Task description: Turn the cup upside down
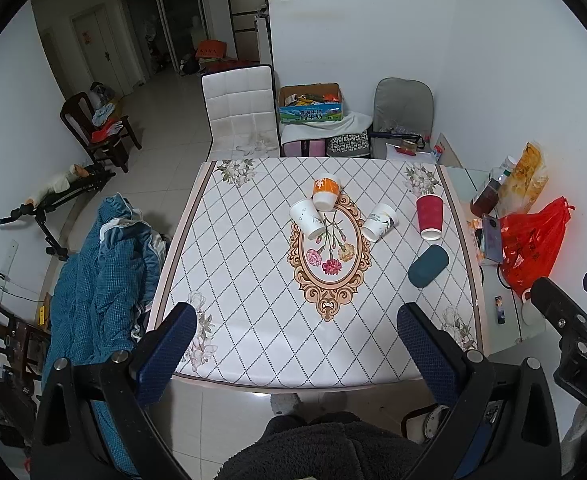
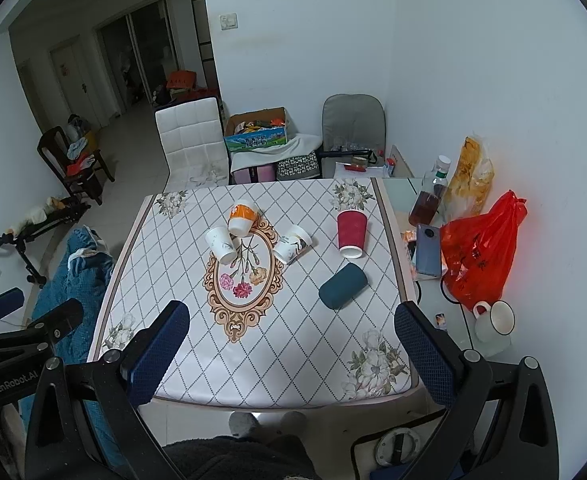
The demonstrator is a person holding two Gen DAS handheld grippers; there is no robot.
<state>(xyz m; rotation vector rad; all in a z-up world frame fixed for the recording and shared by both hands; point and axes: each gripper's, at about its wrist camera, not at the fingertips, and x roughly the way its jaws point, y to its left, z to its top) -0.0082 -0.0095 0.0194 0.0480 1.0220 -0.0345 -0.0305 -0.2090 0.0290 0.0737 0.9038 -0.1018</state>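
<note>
Several cups stand or lie on the patterned table (image 1: 253, 340): an orange-and-white cup (image 1: 325, 194) (image 2: 242, 216), a white cup (image 1: 307, 218) (image 2: 221, 243), a printed white cup (image 1: 379, 222) (image 2: 292, 243), a red cup (image 1: 429, 216) (image 2: 350, 234), and a dark teal cup (image 1: 428, 266) (image 2: 343, 285) lying on its side. My left gripper (image 1: 297, 320) is open and empty, above the table's near edge. My right gripper (image 2: 293, 320) is open and empty, also near the front edge, well short of the cups.
A red plastic bag (image 2: 479, 248), a bottle (image 2: 429, 196), a phone (image 2: 427, 250) and a white mug (image 2: 493, 320) crowd the glass side table at the right. A blue quilt (image 1: 97, 276) lies at the left. A white chair (image 1: 239, 112) stands behind the table.
</note>
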